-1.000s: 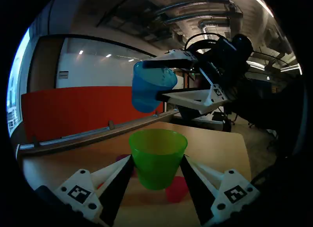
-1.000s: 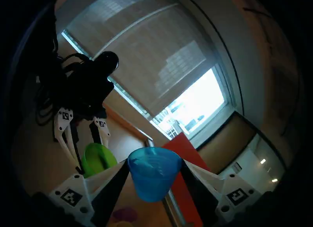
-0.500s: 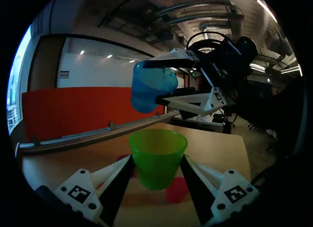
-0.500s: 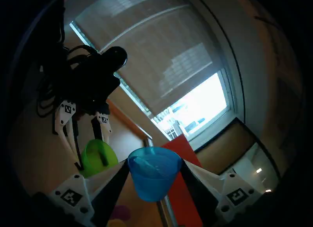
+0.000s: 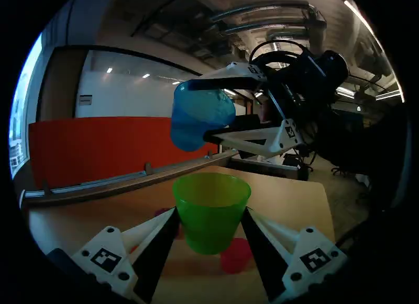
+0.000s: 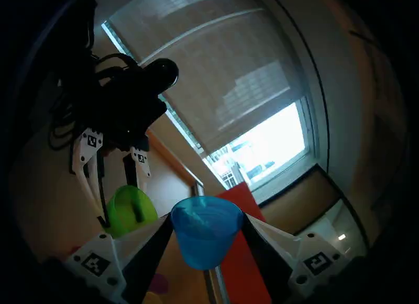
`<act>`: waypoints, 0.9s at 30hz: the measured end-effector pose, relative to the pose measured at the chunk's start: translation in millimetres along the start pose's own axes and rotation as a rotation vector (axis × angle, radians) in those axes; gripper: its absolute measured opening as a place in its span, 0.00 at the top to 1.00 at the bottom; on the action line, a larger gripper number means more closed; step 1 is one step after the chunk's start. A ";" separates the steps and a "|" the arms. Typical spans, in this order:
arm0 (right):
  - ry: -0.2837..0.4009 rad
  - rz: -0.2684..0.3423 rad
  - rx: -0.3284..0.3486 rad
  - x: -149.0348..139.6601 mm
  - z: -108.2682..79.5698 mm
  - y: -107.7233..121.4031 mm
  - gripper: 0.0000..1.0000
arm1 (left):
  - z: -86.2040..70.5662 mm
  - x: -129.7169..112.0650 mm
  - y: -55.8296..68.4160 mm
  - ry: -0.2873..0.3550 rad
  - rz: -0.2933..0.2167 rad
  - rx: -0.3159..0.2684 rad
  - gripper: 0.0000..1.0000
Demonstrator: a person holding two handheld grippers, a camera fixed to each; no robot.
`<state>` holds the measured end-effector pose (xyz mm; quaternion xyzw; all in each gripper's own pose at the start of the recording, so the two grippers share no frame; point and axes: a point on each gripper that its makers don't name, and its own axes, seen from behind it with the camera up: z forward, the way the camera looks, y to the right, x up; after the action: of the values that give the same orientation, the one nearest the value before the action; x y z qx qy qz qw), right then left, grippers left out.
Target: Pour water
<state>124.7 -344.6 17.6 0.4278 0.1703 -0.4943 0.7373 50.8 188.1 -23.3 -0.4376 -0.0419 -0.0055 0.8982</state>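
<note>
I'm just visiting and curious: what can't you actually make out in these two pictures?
- Left gripper view: inside of the green cup, hidden by its own wall.
- Left gripper view: pink things on the table, partly behind that cup.
- Right gripper view: water level in the blue cup, too dim.

Left gripper (image 5: 209, 223) level, its 2 fingers clamping a green cup (image 5: 211, 199); right gripper (image 5: 196, 111) raised, rolled sideways, clamping a blue cup (image 5: 201, 121).
</note>
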 end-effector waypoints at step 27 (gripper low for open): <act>-0.014 -0.072 0.000 1.7 3.1 3.5 0.07 | 1.1 5.9 1.9 0.032 -0.016 -0.004 0.19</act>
<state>128.0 -347.5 19.9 0.4177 0.1803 -0.5238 0.7202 56.7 190.3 -23.6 -0.4389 -0.0308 -0.0197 0.8978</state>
